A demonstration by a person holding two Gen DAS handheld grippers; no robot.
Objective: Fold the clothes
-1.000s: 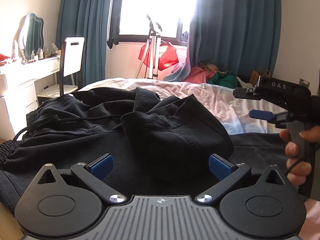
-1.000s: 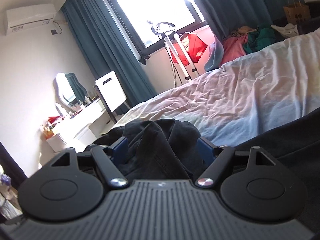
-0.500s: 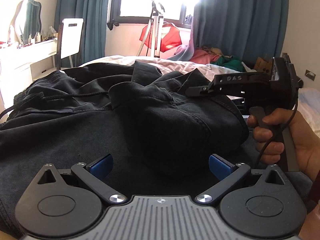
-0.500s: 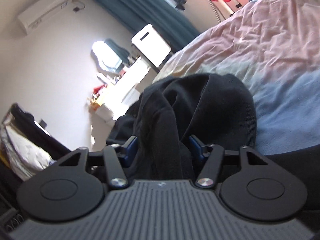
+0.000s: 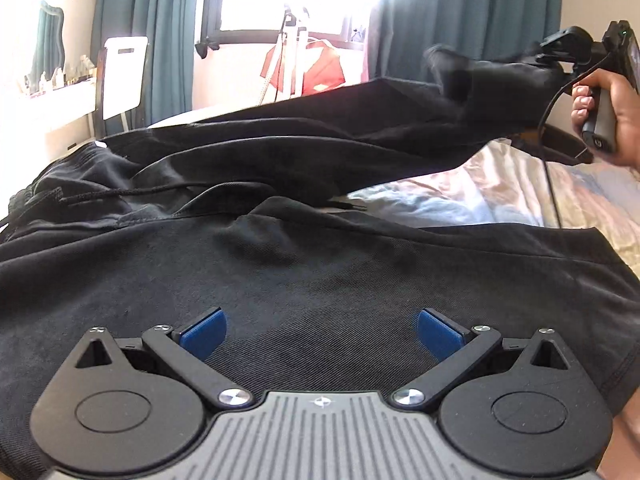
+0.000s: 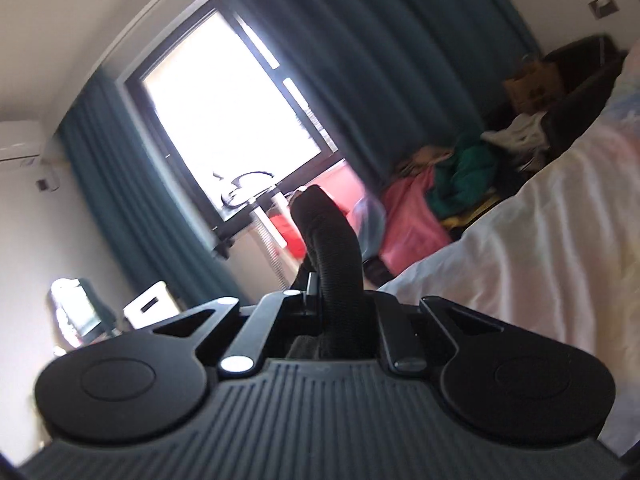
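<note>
The right gripper [image 6: 332,300] is pinching a ribbed cuff [image 6: 332,248] of the black trousers [image 5: 304,280], its jaws pressed together on the cloth, which is sticking up between them. Seen from the left wrist, a hand [image 5: 612,116] is holding that gripper up at the right, one trouser leg [image 5: 360,128] stretching from it to the bed [image 5: 500,192]. The left gripper [image 5: 320,330] is hovering with its blue pads [image 5: 202,330] spread wide over the other leg lying flat.
</note>
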